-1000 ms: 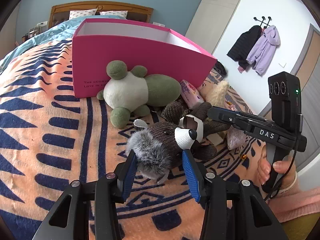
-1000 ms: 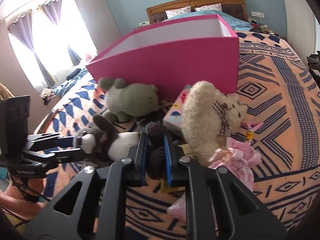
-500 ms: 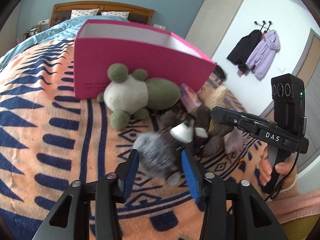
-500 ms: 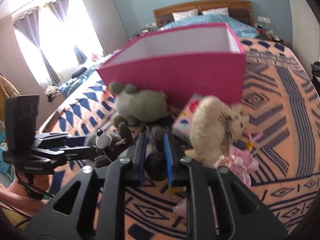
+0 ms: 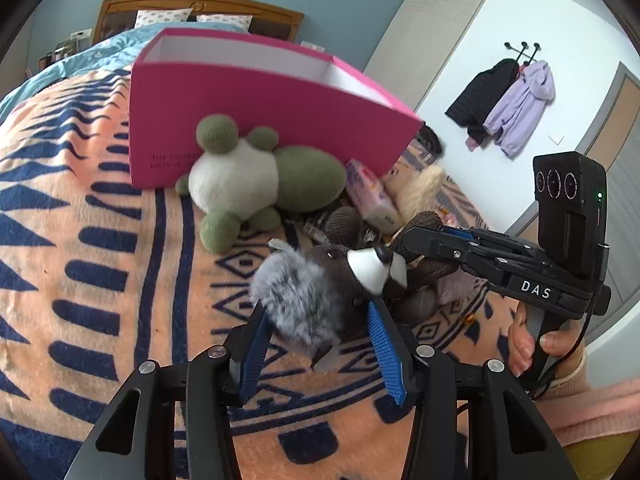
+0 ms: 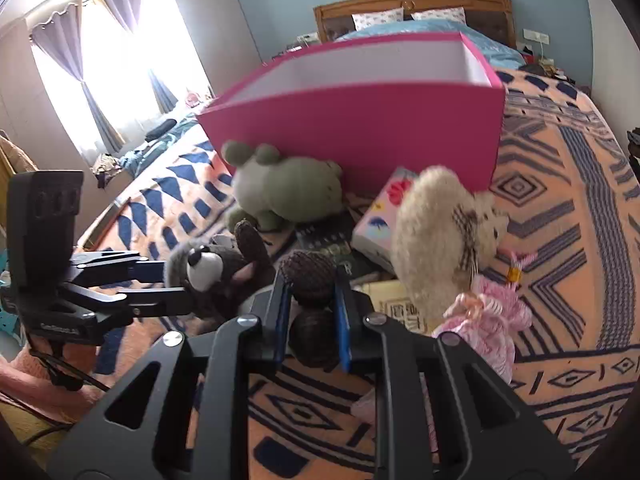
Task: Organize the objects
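We hold the brown plush raccoon [image 5: 344, 280] just above the patterned blanket [image 5: 100, 280], in front of the pink box [image 5: 256, 120]. Our left gripper [image 5: 320, 340] is clamped on its grey fluffy tail, and our right gripper [image 6: 310, 300] is pinched shut on a knitted brown limb. We judge this the lifting step; next we should carry it over the box wall and let go. "DAS" reads on the right gripper; the box's print is illegible.
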Available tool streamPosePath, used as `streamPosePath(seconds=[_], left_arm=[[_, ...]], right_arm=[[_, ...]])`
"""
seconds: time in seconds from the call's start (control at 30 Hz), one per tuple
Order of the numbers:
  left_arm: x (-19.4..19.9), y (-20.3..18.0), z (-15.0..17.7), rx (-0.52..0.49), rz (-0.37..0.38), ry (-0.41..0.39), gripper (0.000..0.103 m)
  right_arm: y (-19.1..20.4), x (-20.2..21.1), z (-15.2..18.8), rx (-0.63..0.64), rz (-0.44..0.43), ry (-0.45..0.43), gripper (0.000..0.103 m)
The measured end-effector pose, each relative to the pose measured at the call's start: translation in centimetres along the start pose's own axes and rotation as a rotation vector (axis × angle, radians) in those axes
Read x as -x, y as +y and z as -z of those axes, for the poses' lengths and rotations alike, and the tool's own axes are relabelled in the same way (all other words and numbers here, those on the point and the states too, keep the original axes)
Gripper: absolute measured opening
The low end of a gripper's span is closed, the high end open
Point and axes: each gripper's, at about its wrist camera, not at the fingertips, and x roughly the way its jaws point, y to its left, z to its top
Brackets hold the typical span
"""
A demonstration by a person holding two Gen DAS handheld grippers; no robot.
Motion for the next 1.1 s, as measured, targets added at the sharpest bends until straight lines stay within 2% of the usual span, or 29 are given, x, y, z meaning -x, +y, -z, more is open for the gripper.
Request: streamPosePath(seconds=[0.17, 0.37, 0.5, 0.63, 0.8, 0.93, 1.03, 1.1], left_arm=[[2.1, -1.1, -1.6, -0.046, -0.011, -0.060, 0.049], [4.4, -1.3, -5.6, -0.081, -0.030, -0.141, 0.049], [4.9, -1.5, -9.0, -0.122, -0.055, -0.185, 0.049], [4.1, -1.1, -11.2, -0.114, -0.076, -0.193, 0.049], [3.9, 0.6, -9.9, -0.080, -0.063, -0.185, 0.050], [2.7, 2.7, -7.0, -0.012, -0.022, -0.125, 0.055], [1.0, 3.9, -5.2, 0.061, 0.039, -0.063, 0.055], [-0.4, 4.1, -4.3, 0.084, 0.046, -0.023, 0.055]], right_arm=[[1.0, 1.9, -2.0, 0.024, -0.055, -0.050, 0.022], [2.1, 4.1, -6.1, 0.090, -0.105, -0.131, 0.022], [2.8, 3.6, -9.1, 0.132, -0.137, -0.149, 0.022], [3.3, 2.0, -11.0, 0.152, -0.149, -0.150, 0.022], [3.2, 1.8, -11.4, 0.150, -0.155, -0.151, 0.022], [2.5, 1.5, -11.5, 0.134, -0.141, -0.148, 0.022], [1.5, 1.5, -11.6, 0.111, -0.126, -0.149, 0.022], [0.9, 1.5, -11.6, 0.092, -0.116, -0.150, 0.022]])
